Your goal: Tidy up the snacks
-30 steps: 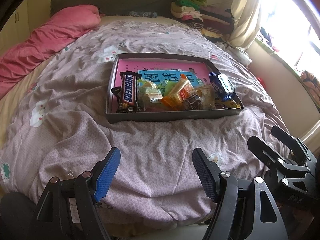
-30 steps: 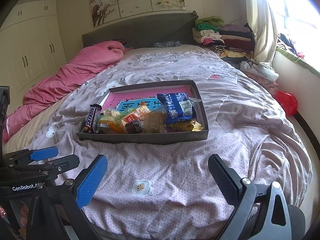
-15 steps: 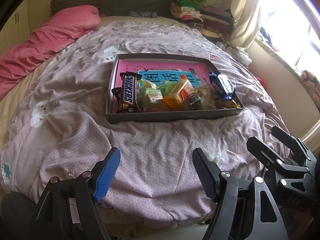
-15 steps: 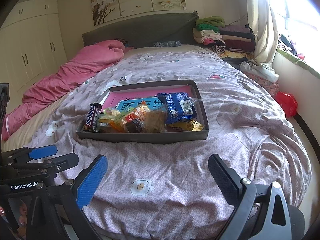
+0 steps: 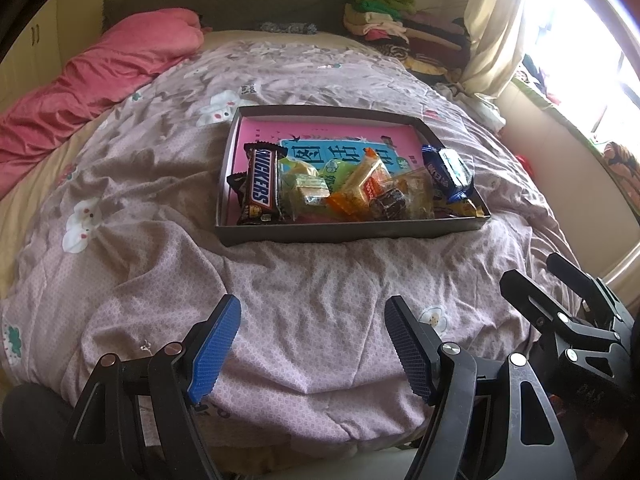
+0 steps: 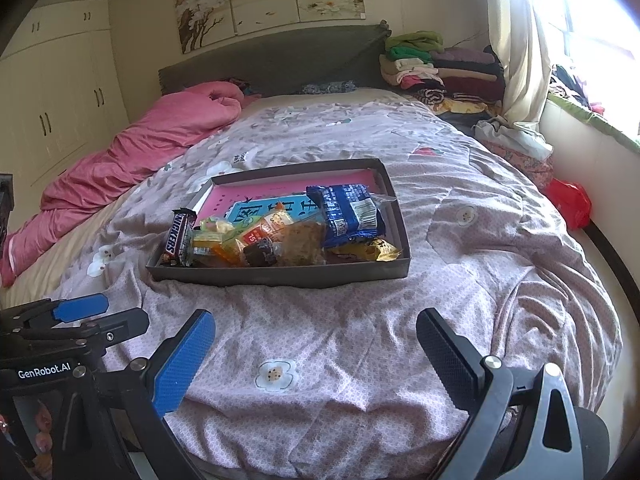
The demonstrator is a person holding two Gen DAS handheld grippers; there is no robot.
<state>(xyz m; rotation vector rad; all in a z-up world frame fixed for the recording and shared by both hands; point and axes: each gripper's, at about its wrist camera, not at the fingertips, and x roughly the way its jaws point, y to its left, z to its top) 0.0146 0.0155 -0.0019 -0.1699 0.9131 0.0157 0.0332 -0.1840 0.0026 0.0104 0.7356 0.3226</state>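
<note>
A shallow dark box tray [image 5: 352, 234] [image 6: 280, 278] lies on the bed with a pink and blue book under a heap of snacks. A Snickers bar [image 5: 262, 184] [image 6: 178, 234] lies at its left, a blue packet [image 5: 448, 170] [image 6: 350, 212] at its right, and orange, yellow and clear wrapped sweets [image 5: 356, 190] [image 6: 260, 240] between. My left gripper [image 5: 312, 344] is open and empty, low over the bed's near edge. My right gripper [image 6: 316, 352] is open and empty, beside it to the right; it also shows in the left wrist view [image 5: 560, 300].
The lilac flowered quilt [image 5: 160, 240] covers the bed. A pink duvet [image 5: 100, 68] is bunched at far left. Folded clothes [image 6: 432, 68] are stacked by the headboard. A curtain and window are at right; a red bag [image 6: 570, 200] lies on the floor beside the bed.
</note>
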